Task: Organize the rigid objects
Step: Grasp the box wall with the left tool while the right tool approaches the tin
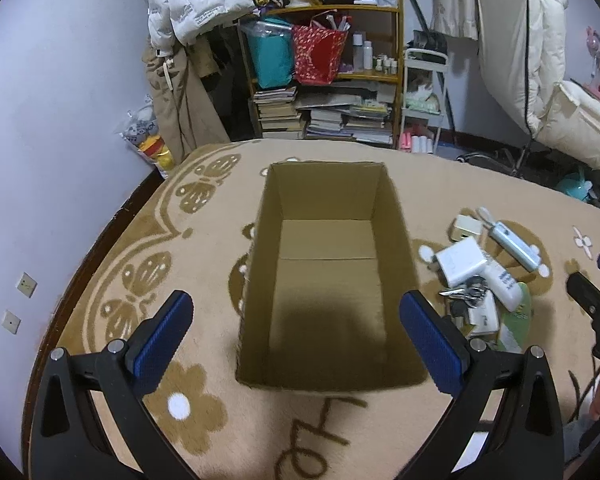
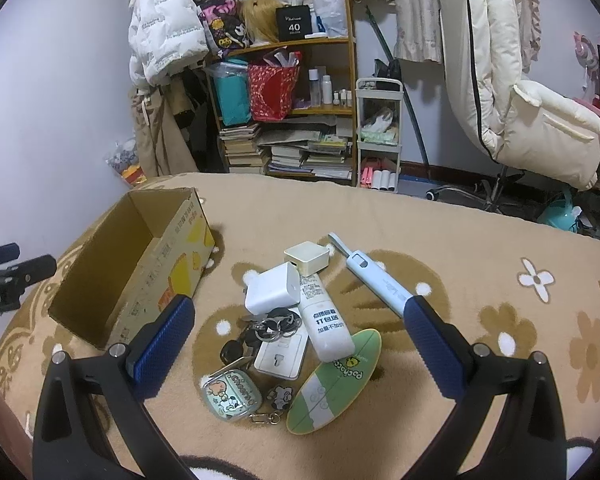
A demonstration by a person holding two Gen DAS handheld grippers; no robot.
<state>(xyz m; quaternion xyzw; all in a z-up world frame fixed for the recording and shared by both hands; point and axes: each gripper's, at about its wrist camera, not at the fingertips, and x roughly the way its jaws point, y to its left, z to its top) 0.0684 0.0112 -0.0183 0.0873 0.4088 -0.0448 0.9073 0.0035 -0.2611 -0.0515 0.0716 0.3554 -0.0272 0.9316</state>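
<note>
Only the right wrist view shows the pile in full. Nearest, between the spread fingers of the right gripper point(image 2: 300, 312), lie a small cartoon-printed case point(image 2: 231, 392) with a keyring charm point(image 2: 279, 397) beside it, and a green oval fan point(image 2: 334, 380) to their right. Just beyond sit a flat white socket plate point(image 2: 280, 356), a bunch of keys point(image 2: 260, 330) and a white bottle point(image 2: 326, 320) lying lengthwise, partly on the fan. Farther on are a white charger block point(image 2: 272, 292) and a cream cube adapter point(image 2: 306, 258); a pale blue stick-shaped device point(image 2: 376, 276) runs from beyond the pile towards the right fingertip. This gripper's jaws stand wide apart, holding and touching nothing.

The left wrist view alone looks straight down into the cardboard box point(image 1: 324, 280), which sits just ahead of the left gripper point(image 1: 296, 312) and between its fingers; its floor is bare. Here the pile is crowded together off the right finger. These jaws too are spread wide and grip nothing. Everything rests on a beige flower-patterned blanket point(image 2: 480, 240).
</note>
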